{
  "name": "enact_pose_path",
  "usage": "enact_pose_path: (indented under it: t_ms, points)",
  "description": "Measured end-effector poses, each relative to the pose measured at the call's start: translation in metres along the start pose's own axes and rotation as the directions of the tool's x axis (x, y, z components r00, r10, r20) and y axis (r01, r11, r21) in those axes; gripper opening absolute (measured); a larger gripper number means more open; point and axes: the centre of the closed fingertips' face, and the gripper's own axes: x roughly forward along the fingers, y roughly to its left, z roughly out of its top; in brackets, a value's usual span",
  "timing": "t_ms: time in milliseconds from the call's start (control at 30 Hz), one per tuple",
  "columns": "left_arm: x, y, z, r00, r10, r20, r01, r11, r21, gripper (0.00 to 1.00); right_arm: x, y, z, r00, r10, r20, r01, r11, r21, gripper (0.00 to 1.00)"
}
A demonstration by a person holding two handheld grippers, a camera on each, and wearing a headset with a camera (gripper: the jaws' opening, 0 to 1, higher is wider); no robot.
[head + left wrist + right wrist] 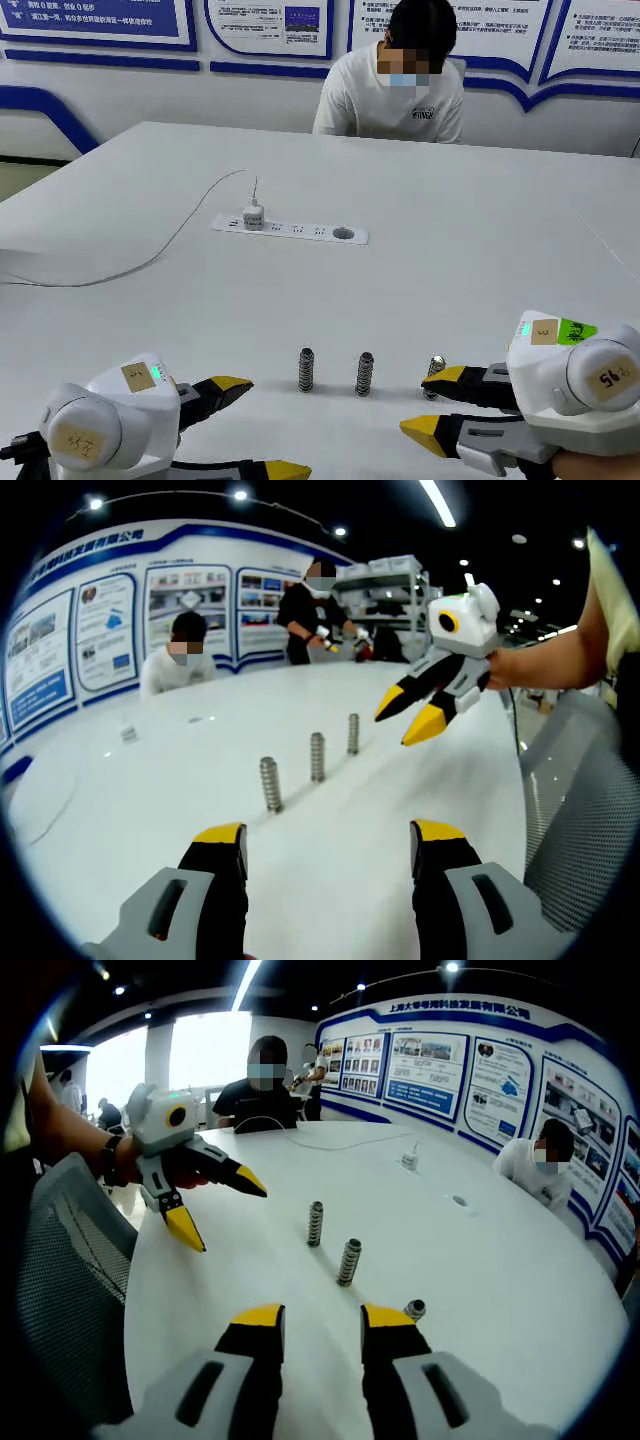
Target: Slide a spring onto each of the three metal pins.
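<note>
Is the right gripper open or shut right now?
Open. In the right gripper view the right gripper shows its two yellow-tipped jaws apart, bare white table between them, nothing held.

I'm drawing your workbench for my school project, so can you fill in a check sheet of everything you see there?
Surface: smooth white table, no spills seen.
Job's things: three grey coil springs stand upright in a row: first spring, middle spring, third spring, partly hidden by the right gripper's upper jaw. A shiny pin top peeks from the third.
Clutter: flat white power strip with a small white plug adapter.
Grippers: left gripper open, empty; right gripper open, empty.
Cables: thin grey cable runs from the adapter toward the table's left edge.
Surroundings: seated person in a white T-shirt; blue-and-white wall posters.
</note>
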Motion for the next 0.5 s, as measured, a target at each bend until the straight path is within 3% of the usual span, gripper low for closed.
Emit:
enact_pose_path:
  t_ms: [500]
  points:
    - [0.0, -0.001, -0.001, 0.9999, -0.007, -0.008, 0.007, 1.0, -0.002, 0.7, -0.019, -0.018, -0.022, 0.9992, -0.039, 0.005, 0.039, 0.999, 0.026, 0.39]
